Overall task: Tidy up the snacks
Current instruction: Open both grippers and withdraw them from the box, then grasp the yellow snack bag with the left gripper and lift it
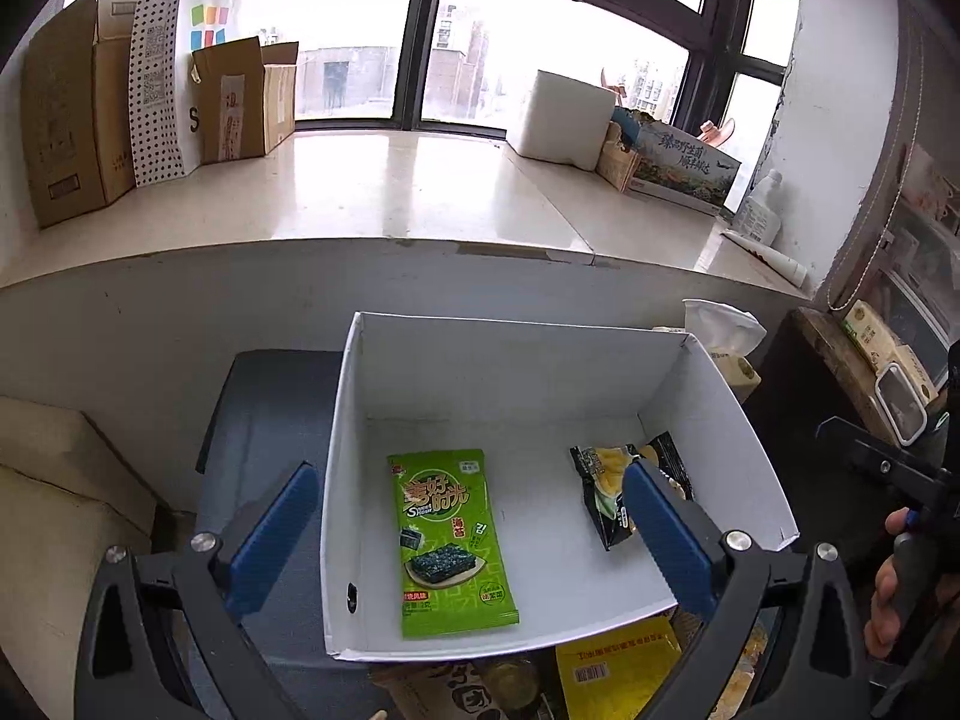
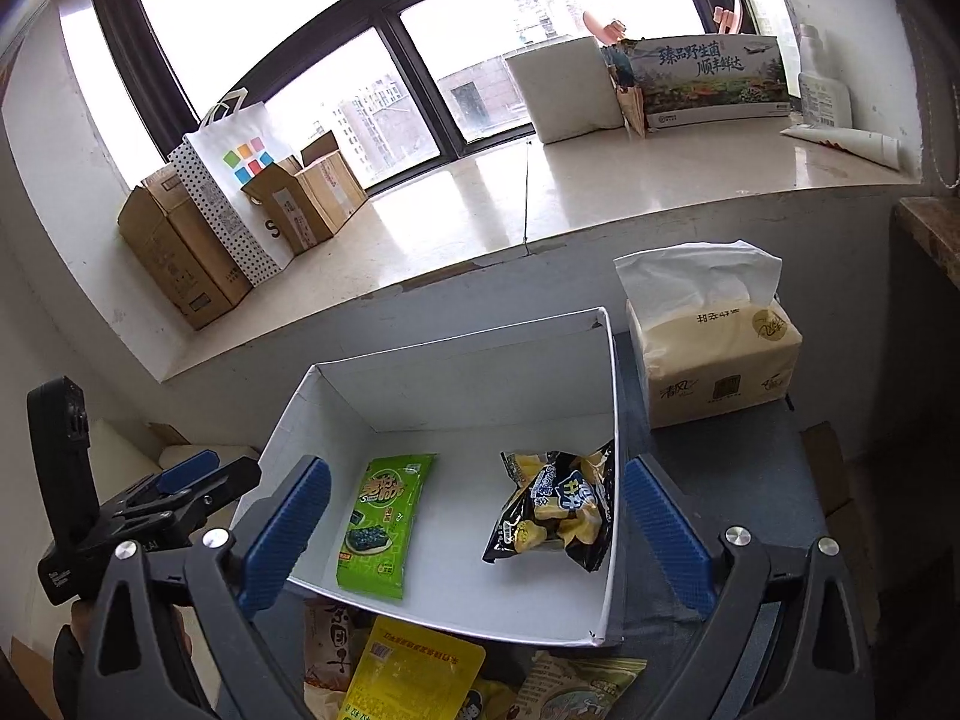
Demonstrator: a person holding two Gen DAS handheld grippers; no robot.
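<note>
A white open box [image 1: 600, 354] [image 2: 468, 366] stands on a dark grey table. Inside lie a green seaweed snack pack [image 1: 450, 540] [image 2: 384, 522] on the left and a black-and-yellow chip bag [image 1: 606, 480] [image 2: 555, 504] on the right. My left gripper [image 1: 471, 534] is open and empty, its fingers spread above the box. My right gripper [image 2: 477, 534] is open and empty above the box's front. A yellow snack pack [image 1: 618, 672] [image 2: 414, 672] and other snack packs [image 2: 327, 642] lie on the table in front of the box.
A tissue pack [image 2: 714, 354] [image 1: 723, 330] stands right of the box. Behind is a window sill [image 1: 360, 192] with cardboard boxes [image 1: 66, 114], a paper bag [image 1: 198, 60], a white foam box [image 1: 564, 114] and a printed carton [image 1: 678, 168]. A cream cushion [image 1: 54, 480] is at left.
</note>
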